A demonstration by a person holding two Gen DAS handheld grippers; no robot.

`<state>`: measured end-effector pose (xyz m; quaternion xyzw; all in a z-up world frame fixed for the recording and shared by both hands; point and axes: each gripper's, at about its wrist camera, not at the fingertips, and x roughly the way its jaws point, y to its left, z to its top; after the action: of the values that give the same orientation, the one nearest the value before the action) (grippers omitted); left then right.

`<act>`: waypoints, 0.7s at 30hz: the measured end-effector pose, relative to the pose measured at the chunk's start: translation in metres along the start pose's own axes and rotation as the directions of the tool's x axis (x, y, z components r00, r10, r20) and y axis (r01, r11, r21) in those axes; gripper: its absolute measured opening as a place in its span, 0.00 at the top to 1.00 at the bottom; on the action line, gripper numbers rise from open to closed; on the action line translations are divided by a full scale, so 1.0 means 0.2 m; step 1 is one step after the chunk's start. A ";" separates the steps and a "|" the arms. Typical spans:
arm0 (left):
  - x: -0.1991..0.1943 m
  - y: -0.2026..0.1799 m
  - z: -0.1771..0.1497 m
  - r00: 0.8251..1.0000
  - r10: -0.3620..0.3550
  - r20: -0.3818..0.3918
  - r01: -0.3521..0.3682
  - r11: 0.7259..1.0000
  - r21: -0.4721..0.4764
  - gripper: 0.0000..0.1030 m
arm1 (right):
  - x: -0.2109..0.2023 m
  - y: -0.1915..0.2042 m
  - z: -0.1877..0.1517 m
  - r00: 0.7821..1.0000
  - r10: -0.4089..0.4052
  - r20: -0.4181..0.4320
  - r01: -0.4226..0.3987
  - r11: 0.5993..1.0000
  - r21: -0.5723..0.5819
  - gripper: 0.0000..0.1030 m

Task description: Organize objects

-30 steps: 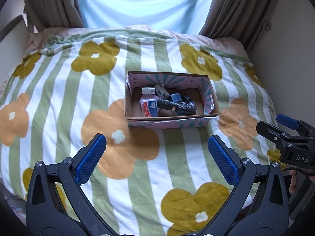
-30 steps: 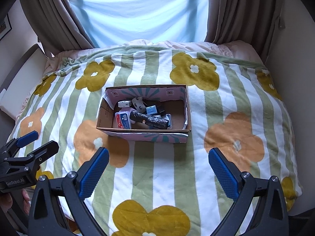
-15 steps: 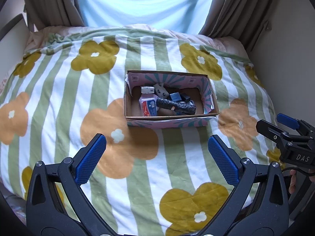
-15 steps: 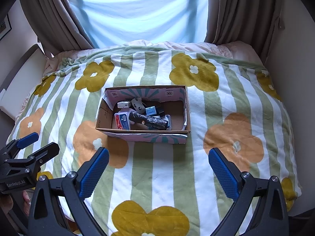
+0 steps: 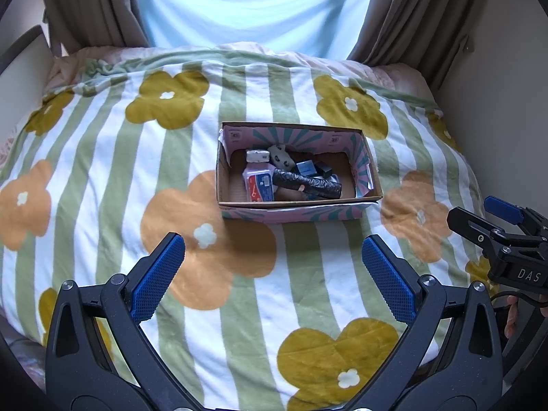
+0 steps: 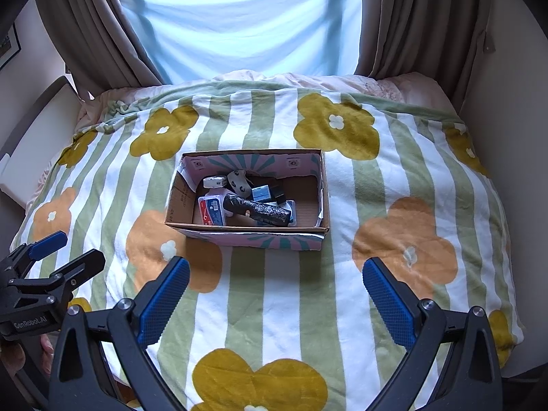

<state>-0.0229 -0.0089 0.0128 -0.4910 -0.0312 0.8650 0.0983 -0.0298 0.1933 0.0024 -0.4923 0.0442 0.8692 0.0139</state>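
Flowered striped bedspread point(image 6: 370, 205) carries a cardboard box point(image 6: 239, 238) at centre, its black roll point(image 6: 257, 209) lying long-axis 9-to-4 o'clock. Left gripper point(image 5: 273, 275), marked "GenRobot.AI", and right gripper point(image 6: 275, 291), marked "DAS", hover spread wide, empty.

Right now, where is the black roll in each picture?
Left wrist: the black roll lies in the box, a little right of centre, above the open left gripper.
Right wrist: the black roll lies in the box, just left of centre.
Shared landmark: the red-and-white packet beside its left end.
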 end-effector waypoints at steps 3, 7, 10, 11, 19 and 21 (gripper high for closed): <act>0.00 -0.01 0.00 1.000 0.005 0.002 -0.005 1.000 -0.003 0.00 | 0.00 0.00 0.00 1.000 0.000 0.002 0.000 1.000 0.002 0.02; -0.02 -0.01 -0.02 1.000 0.024 0.009 -0.024 1.000 -0.010 0.00 | -0.02 -0.01 0.01 1.000 -0.002 0.009 0.002 1.000 0.003 0.02; -0.03 -0.01 -0.03 1.000 -0.001 0.016 0.001 1.000 -0.018 0.00 | -0.02 -0.01 0.01 1.000 -0.001 0.009 0.000 1.000 0.003 0.02; -0.04 -0.01 -0.03 1.000 -0.004 0.015 0.005 1.000 -0.020 0.00 | -0.02 -0.01 0.01 1.000 0.000 0.009 0.000 1.000 0.001 0.02; -0.06 -0.01 -0.04 0.999 0.013 0.037 -0.011 0.998 -0.057 0.00 | -0.03 0.01 0.01 1.000 0.002 0.015 -0.002 1.000 -0.003 0.02; -0.07 0.00 -0.04 0.999 0.016 0.043 -0.014 0.998 -0.066 0.00 | -0.03 0.02 0.01 1.000 0.004 0.017 -0.004 1.000 -0.004 0.02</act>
<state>-0.0095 -0.0119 0.0202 -0.4754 -0.0580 0.8746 0.0748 -0.0291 0.1904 0.0091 -0.4850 0.0434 0.8734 0.0115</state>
